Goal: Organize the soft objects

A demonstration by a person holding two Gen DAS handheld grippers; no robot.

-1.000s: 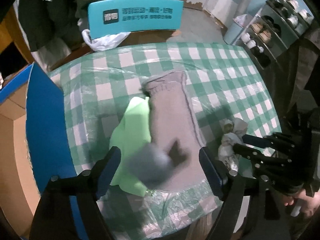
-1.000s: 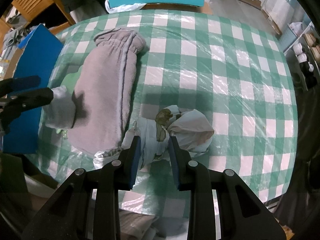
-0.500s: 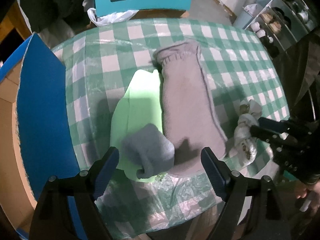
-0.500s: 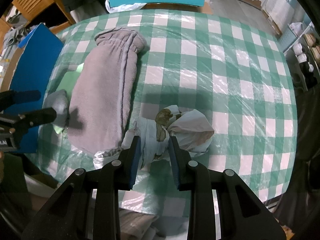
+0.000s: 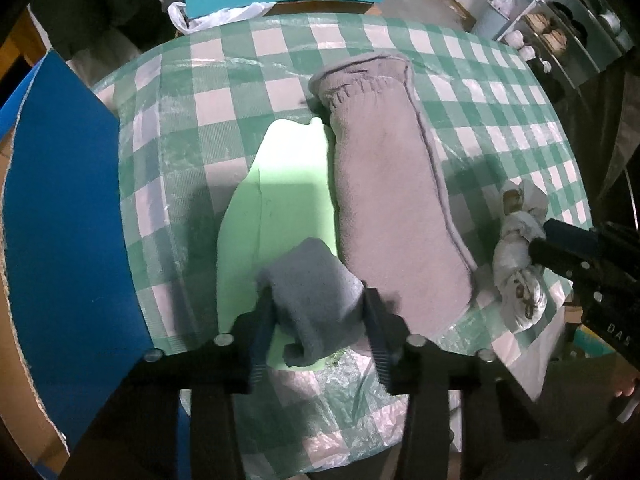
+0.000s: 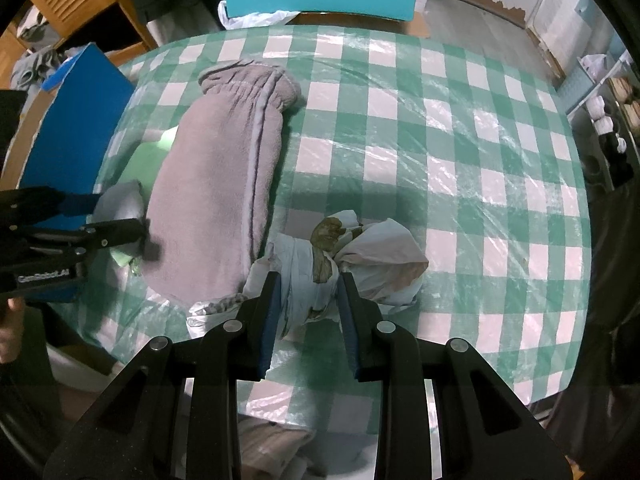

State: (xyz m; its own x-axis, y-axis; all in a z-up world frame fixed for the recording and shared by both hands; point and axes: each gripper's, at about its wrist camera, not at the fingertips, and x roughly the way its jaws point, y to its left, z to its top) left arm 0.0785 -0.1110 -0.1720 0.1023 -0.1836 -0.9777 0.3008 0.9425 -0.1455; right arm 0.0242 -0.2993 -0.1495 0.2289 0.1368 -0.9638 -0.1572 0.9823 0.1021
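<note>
A round table [image 6: 440, 128] under a green-and-white checked cloth with clear plastic over it filled both views. A long grey fleece pouch [image 5: 392, 200] lay along the centre of the left wrist view, its gathered end toward the top of the frame. Just left of it lay a flat pale green cloth [image 5: 288, 184], partly tucked under the pouch's edge.

At lower centre of that view, the left gripper [image 5: 316, 312] had just been closing, and its jaws pressed both sides of a small grey-blue folded cloth [image 5: 316, 288] (it sat on the green cloth's lower end).

In the right wrist view, at lower centre, the right gripper [image 6: 308, 300] was narrowly parted and clamped on a crumpled white patterned cloth bundle [image 6: 360, 256], which rested on the table just right of the pouch's lower end.
</note>
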